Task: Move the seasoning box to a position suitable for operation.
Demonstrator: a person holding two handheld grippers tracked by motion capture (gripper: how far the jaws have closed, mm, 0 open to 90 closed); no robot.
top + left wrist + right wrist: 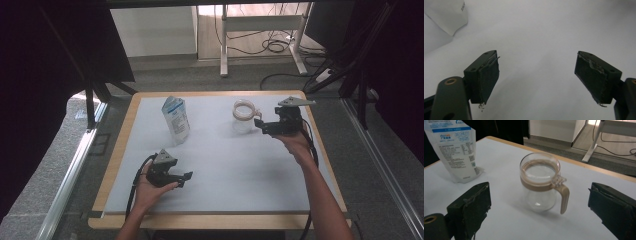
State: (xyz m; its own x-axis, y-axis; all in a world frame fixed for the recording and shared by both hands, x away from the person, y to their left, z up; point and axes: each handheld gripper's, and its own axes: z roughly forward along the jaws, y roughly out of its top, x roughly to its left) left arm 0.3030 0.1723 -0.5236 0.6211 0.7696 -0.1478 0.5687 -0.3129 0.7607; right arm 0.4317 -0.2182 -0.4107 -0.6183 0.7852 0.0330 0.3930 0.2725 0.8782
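- Currently right tool (261, 126) is spread wide, nothing between the jaws; it sits at the far right of the surface (225, 165), held off it by the right hand (295, 142).
- Right gripper view: glass jug (540, 183) stands upright just ahead of the gap between the two jaws, not touching either pad. Jug is clear, with a tan band under the rim and a tan handle (564, 197) that points toward the right-hand jaw of that view.
- High view: jug (243, 115) is just beside the right tool's jaw tips, on their left; can't tell whether there's any contact from this angle.
- Grey three-cornered plate (295, 101) on top of the right tool; cable (312, 150) runs back along the forearm.
- Left tool (184, 178) is also spread wide and holds nothing. It's low at the near left of the surface, in the left hand (150, 187), jaws pointing right.
- Left gripper view: bare white surface between the pads (489, 80); pad edges look frayed. A corner of the pouch (447, 15) is at top left, well apart from the jaws.
- White and blue printed pouch (176, 120) stands upright at far left-centre, between the two tools, well apart from the jug.
- Surface has a white cover and a wooden edge (120, 150).
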